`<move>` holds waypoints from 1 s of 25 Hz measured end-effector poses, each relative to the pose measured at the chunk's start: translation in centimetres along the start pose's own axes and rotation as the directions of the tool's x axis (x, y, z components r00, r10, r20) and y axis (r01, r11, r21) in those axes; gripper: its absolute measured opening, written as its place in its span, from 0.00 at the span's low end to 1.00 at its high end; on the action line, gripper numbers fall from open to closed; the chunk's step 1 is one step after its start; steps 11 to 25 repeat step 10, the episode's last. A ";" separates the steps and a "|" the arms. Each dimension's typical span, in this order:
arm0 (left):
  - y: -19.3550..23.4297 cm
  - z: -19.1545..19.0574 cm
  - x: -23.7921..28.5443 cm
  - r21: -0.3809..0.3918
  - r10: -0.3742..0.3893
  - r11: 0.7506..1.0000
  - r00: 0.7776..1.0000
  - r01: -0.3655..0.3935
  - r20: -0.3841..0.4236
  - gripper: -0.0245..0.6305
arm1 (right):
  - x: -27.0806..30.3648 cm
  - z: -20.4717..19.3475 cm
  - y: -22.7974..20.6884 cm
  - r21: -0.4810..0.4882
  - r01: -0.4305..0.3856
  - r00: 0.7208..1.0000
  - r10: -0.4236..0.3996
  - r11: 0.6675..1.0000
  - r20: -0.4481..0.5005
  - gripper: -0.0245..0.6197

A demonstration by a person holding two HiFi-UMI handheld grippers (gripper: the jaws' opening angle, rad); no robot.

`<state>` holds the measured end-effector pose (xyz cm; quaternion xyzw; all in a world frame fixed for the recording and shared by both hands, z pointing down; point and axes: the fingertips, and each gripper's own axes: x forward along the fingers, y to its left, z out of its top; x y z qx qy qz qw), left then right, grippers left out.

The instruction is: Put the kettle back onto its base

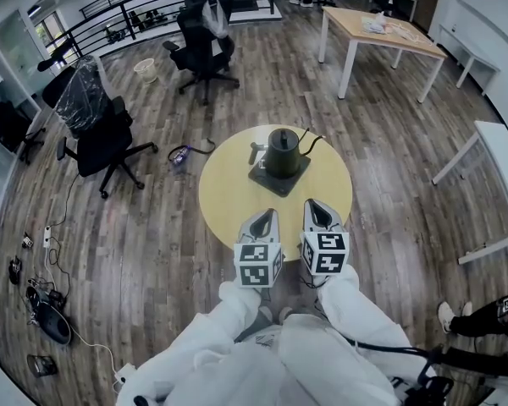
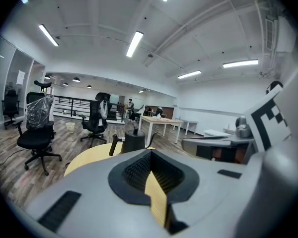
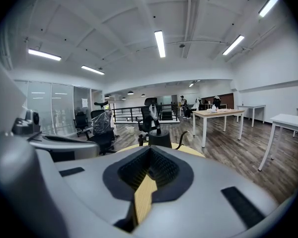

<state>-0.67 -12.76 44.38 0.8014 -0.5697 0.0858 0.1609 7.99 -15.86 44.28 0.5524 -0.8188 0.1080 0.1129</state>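
Note:
A dark gooseneck kettle (image 1: 283,152) stands upright on its flat square base (image 1: 279,177), at the far side of a round yellow table (image 1: 233,197). Its handle points left and its thin spout right. Both grippers hover side by side over the table's near edge, well short of the kettle. My left gripper (image 1: 267,214) is shut with nothing in it, and so is my right gripper (image 1: 316,203). Along the left gripper (image 2: 150,153), the kettle (image 2: 134,142) shows just beyond the tips. Past the right gripper (image 3: 149,150), the kettle (image 3: 159,139) stands straight ahead.
Black office chairs (image 1: 102,134) (image 1: 205,45) stand on the wood floor to the left and behind. A wooden desk (image 1: 381,32) is at the back right, a white desk (image 1: 504,167) at the right edge. Cables and devices (image 1: 42,303) lie on the floor at left.

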 end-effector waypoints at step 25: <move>-0.6 -0.7 -1.1 -0.005 0.009 1.000 1.000 -0.009 0.002 0.04 | -1.3 -0.2 0.3 -0.006 -0.007 1.000 0.007 1.000 0.003 0.06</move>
